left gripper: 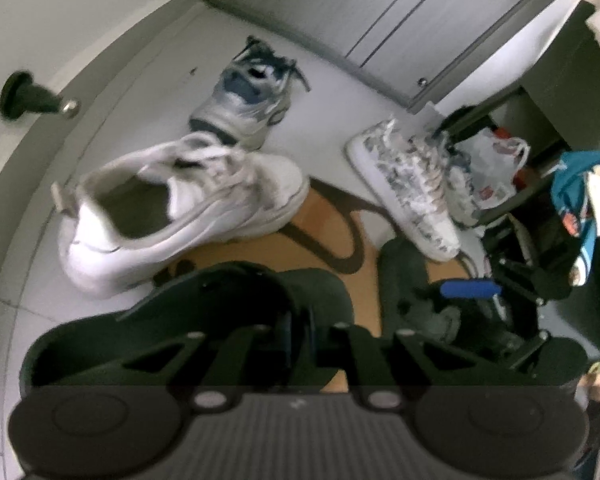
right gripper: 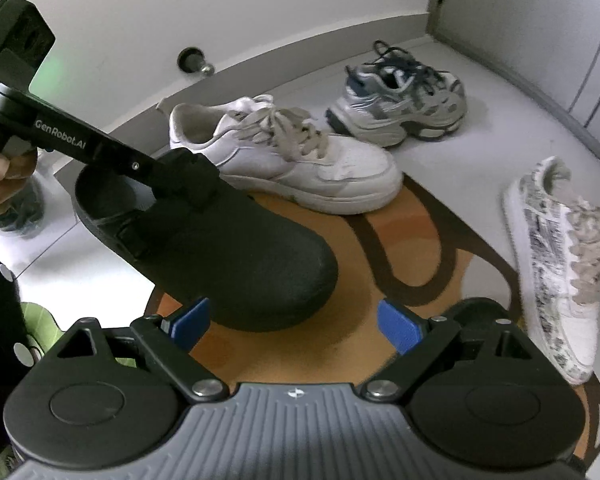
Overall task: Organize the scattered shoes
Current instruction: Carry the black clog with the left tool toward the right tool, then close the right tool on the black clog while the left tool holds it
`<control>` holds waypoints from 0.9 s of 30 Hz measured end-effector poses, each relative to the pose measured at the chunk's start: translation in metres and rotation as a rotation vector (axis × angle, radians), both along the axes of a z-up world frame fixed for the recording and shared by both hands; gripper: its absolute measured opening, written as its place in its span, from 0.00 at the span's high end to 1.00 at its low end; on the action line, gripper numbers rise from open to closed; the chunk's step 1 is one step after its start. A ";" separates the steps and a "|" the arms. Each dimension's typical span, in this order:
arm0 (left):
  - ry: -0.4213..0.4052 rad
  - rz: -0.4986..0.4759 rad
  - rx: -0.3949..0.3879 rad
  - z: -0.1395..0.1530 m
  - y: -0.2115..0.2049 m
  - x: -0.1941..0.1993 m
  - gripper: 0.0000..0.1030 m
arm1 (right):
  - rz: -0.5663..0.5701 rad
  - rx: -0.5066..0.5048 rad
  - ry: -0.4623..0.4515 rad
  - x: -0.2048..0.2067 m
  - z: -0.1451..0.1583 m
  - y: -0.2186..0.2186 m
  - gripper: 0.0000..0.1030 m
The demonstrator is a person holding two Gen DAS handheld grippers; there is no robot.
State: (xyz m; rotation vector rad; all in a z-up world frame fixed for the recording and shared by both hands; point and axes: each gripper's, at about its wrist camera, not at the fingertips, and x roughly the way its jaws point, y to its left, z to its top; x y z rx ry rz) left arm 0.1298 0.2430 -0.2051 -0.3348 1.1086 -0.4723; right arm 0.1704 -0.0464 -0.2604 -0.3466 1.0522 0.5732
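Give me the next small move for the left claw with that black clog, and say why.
Probably lift the black clog a little and carry it off the orange mat. The left claw is already shut on the clog's upper rim, so no regrasp seems needed, and the open right claw holds nothing. The white sneaker lies just behind the clog, so go straight up first.

Bare orange mat [right gripper: 300, 344] lies open between the black clog [right gripper: 236, 256] and the patterned sneaker [right gripper: 560, 276]; the white sneaker [right gripper: 296, 160] blocks beyond.
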 end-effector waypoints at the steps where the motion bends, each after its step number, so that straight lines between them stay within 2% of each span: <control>1: 0.007 0.007 -0.001 -0.003 0.003 0.000 0.92 | 0.006 -0.002 0.005 0.001 -0.003 0.003 0.09; 10: 0.099 0.129 0.061 -0.020 0.024 -0.006 0.83 | 0.028 -0.007 0.045 0.010 -0.025 0.019 0.09; 12: 0.104 0.151 0.090 -0.019 0.020 -0.008 0.72 | 0.028 -0.007 0.053 0.012 -0.029 0.020 0.09; 14: 0.095 0.181 0.137 -0.017 0.016 -0.009 0.49 | 0.028 -0.007 0.061 0.014 -0.033 0.022 0.09; 16: 0.079 0.189 0.163 -0.015 0.011 -0.008 0.44 | 0.028 -0.007 0.068 0.015 -0.037 0.023 0.09; 21: 0.071 0.173 0.246 -0.013 -0.008 -0.003 0.44 | 0.033 0.000 0.068 0.019 -0.038 0.018 0.09; 24: 0.072 0.163 0.287 -0.015 -0.018 -0.001 0.46 | 0.089 -0.006 0.073 0.022 -0.042 0.021 0.09; 25: 0.068 0.154 0.304 -0.016 -0.021 -0.001 0.51 | 0.114 -0.010 0.076 0.023 -0.044 0.022 0.09; 26: 0.064 0.145 0.321 -0.017 -0.025 -0.001 0.65 | 0.134 -0.012 0.078 0.023 -0.046 0.024 0.09; 27: 0.053 0.131 0.334 -0.019 -0.029 -0.001 0.64 | 0.134 -0.007 0.080 0.023 -0.046 0.024 0.09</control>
